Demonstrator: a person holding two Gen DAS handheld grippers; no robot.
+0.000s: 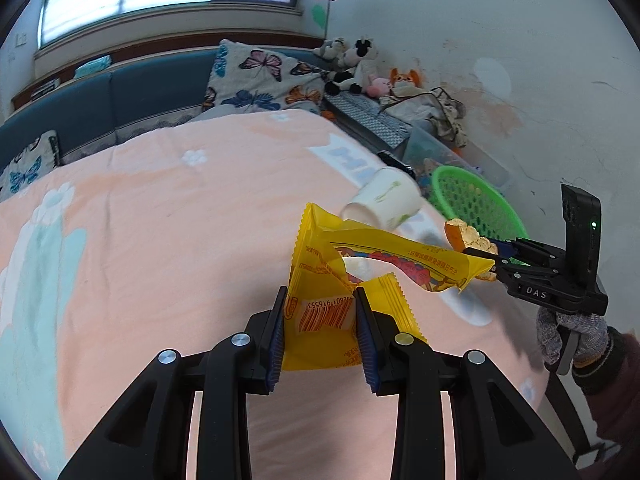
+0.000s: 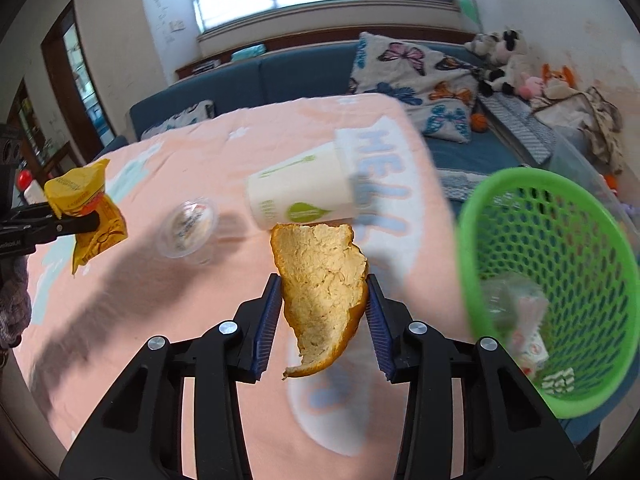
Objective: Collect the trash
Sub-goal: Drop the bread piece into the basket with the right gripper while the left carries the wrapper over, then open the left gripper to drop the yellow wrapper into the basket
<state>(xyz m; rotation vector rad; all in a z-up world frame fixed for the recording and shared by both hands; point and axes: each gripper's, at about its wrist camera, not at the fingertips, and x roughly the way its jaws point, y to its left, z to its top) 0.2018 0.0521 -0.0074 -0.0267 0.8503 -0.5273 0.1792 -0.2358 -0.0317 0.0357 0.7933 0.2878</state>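
Observation:
My left gripper (image 1: 320,296) is shut on a torn yellow snack wrapper (image 1: 320,312) with a barcode, lifted above the peach bedspread. The right wrist view shows the same wrapper (image 2: 86,212) at far left. My right gripper (image 2: 322,284) is shut on a piece of orange peel (image 2: 320,280), pale pith facing the camera; in the left wrist view that peel (image 1: 466,234) sits at the right gripper (image 1: 494,260). A white paper cup (image 2: 300,196) lies on its side on the bed. A clear plastic lid (image 2: 188,226) lies beside it. A green mesh basket (image 2: 560,272) stands at the right.
The basket holds a clear bottle (image 2: 508,296) and small packets. Butterfly pillows (image 2: 416,68) and stuffed toys (image 2: 504,60) lie on the blue sofa behind the bed. A gloved hand (image 1: 572,336) holds the right gripper. A clear storage box (image 1: 452,152) stands behind the basket.

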